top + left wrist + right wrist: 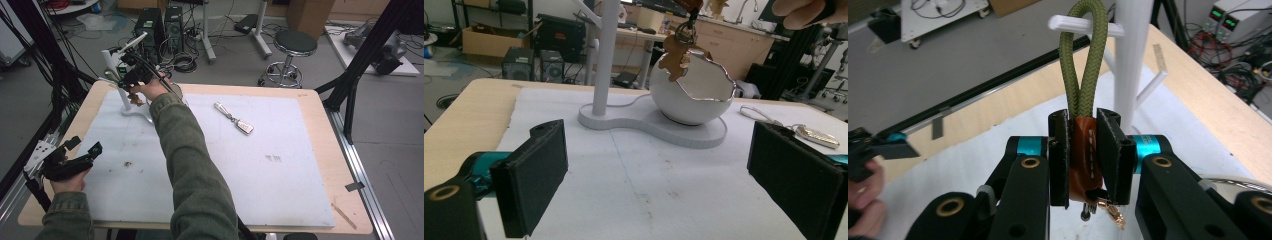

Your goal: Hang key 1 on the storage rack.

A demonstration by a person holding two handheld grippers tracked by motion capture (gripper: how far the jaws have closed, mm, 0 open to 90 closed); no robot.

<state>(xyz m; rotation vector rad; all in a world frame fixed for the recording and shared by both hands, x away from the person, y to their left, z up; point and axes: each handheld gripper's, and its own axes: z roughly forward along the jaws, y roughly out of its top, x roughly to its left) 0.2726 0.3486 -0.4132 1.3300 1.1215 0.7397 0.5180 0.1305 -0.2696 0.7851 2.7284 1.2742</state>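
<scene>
My right gripper (1084,117) is shut on the orange leather tab (1083,155) of a keychain. Its green rope loop (1083,65) stands up and crosses a white peg (1060,22) of the stand's post (1133,55); whether the peg passes through the loop I cannot tell. A wooden figure charm (675,59) hangs from the keychain over the stand's white bowl (691,95). In the high view this right gripper (125,65) is at the stand (112,75), far left. My left gripper (85,146) is open near the front left, jaws wide with nothing between them (659,165).
A second, silver keychain (234,119) lies on the white mat (280,190), right of the stand's base (135,111). The right forearm in a green sleeve (185,150) reaches across the mat. Past the table are a stool (292,47) and computer towers (160,27).
</scene>
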